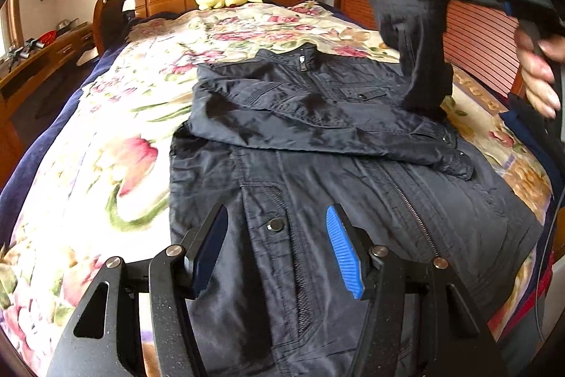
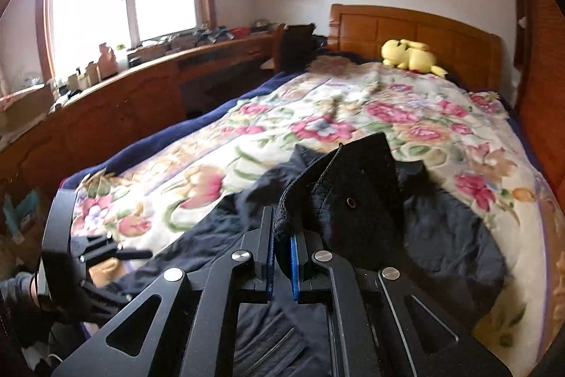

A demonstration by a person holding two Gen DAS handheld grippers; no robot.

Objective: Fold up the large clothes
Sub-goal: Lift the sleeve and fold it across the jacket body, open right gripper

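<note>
- Clearly the dark jacket (image 1: 317,136) is the job: it lies front-up across the floral bedspread (image 1: 116,115), filling the centre and lower half of the left wrist view, collar toward the headboard at the top of the frame.
- One sleeve (image 1: 317,126) is already folded across the chest; the other sleeve (image 1: 420,41) hangs in the air at the upper right of that view.
- The right gripper (image 2: 282,246) has its jaws pinched nearly together on that raised sleeve's ribbed cuff (image 2: 293,200), seen at the centre of the right wrist view.
- The left gripper (image 1: 275,253) stands about half open over the lower front panel near a snap button (image 1: 275,224), with nothing between its pads (image 1: 344,253).
- By the look of it, the cloth is thin, limp and slightly glossy, probably light for its size and inclined to slide over itself.
- Seams, cuff, hem and the zip (image 1: 406,200) look the firmest places to pinch; a grip in the middle of a panel would likely just bunch the fabric.
- A draped sleeve may slip off the chest if laid down carelessly.
</note>
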